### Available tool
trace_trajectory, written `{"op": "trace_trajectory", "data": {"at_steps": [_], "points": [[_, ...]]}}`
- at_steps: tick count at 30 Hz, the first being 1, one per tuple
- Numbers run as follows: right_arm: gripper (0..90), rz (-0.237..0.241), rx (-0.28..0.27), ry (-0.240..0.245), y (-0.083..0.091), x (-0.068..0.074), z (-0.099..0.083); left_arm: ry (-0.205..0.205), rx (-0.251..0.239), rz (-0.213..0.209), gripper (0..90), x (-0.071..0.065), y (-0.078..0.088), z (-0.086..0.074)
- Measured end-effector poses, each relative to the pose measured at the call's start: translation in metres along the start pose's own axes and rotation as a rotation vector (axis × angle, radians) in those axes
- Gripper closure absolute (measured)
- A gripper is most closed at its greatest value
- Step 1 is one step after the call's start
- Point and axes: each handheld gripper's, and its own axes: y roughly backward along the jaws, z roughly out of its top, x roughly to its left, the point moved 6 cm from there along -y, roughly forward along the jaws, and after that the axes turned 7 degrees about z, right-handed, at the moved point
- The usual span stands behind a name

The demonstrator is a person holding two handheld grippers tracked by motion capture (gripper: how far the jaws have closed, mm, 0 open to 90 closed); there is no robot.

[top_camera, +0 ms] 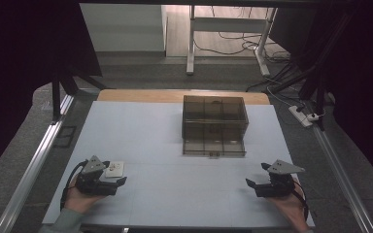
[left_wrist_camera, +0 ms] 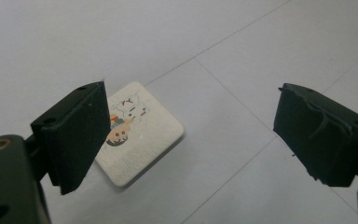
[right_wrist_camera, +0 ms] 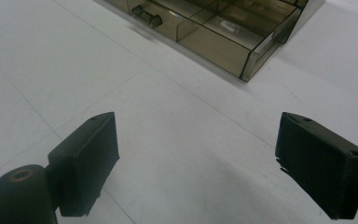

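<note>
Tile (left_wrist_camera: 137, 135) — a small white square piece with rounded corners and a cartoon print on its face — lies flat on the pale tabletop (top_camera: 175, 194), well short of the smoked-plastic compartment box (top_camera: 214, 125) and off toward its left-hand side. In the left gripper view the tile sits just beyond the left claw (left_wrist_camera: 193, 135), partly hidden behind one jaw rather than centred between the two. That claw is spread wide and holds nothing.

The right claw (right_wrist_camera: 196, 168) is likewise spread and empty, hovering over bare tabletop short of the box and off toward its right-hand side; the box's front wall and small latch show ahead of it.

Judgement: the work stands at the approach stage — the tile is not yet grasped. The next move calls for the left claw to shift sideways so the tile sits midway between the jaws, then descend low, since the piece is thin and flat against the surface. A grip on opposite edges looks necessary. Slipping is the chief risk.
</note>
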Motion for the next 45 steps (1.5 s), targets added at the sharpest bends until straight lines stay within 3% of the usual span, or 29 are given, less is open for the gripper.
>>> {"op": "trace_trajectory", "data": {"at_steps": [12, 32, 45], "points": [[13.6, 0.023, -0.042, -0.031, 0.000, -0.001, 0.003, -0.015, 0.004, 0.003, 10.7, 0.000, -0.001, 0.003], [14.5, 0.033, -0.038, -0.026, 0.001, 0.001, 0.002, -0.039, 0.004, 0.011, 11.0, -0.002, -0.002, 0.009], [14.8, 0.034, -0.030, -0.022, 0.000, 0.002, 0.001, -0.076, 0.011, 0.027, 11.4, -0.002, -0.003, 0.024]]}}
